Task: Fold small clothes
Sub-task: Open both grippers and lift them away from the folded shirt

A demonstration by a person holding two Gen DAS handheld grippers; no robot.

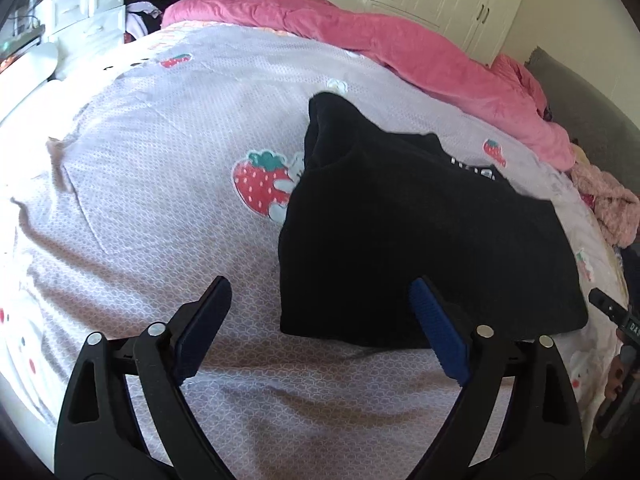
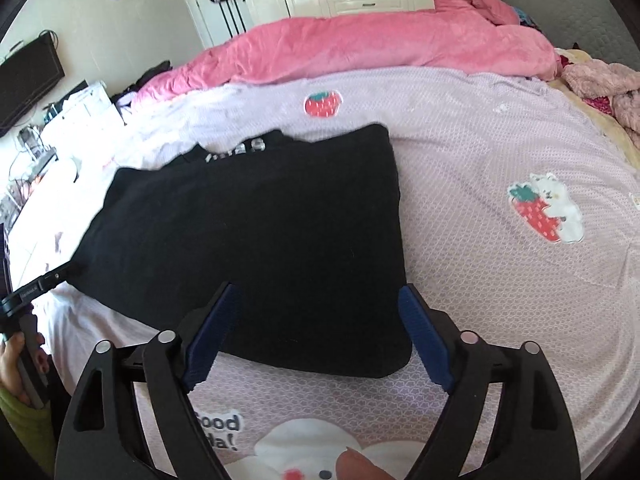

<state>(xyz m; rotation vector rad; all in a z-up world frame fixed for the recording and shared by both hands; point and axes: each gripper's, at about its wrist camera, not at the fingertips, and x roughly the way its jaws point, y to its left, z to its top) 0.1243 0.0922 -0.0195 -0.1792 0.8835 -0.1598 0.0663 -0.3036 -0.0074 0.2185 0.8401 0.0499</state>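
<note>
Left tool (image 1: 320,322): my jaws wide, empty.
Right tool (image 2: 318,328): wide, empty.
Black garment (image 2: 256,232): partly folded on bed (image 2: 500,280).
Technique: I should pinch near hem corners, lift evenly.

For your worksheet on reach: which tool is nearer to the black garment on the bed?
Right. The right tool hangs open over the black garment's near edge. The left tool is also open, beside its near-left corner, mostly over bare bedsheet.

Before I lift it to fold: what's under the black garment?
The black garment lies on the lilac strawberry-print bedspread, partly covering a strawberry print. Whatever else lies beneath is hidden.
</note>
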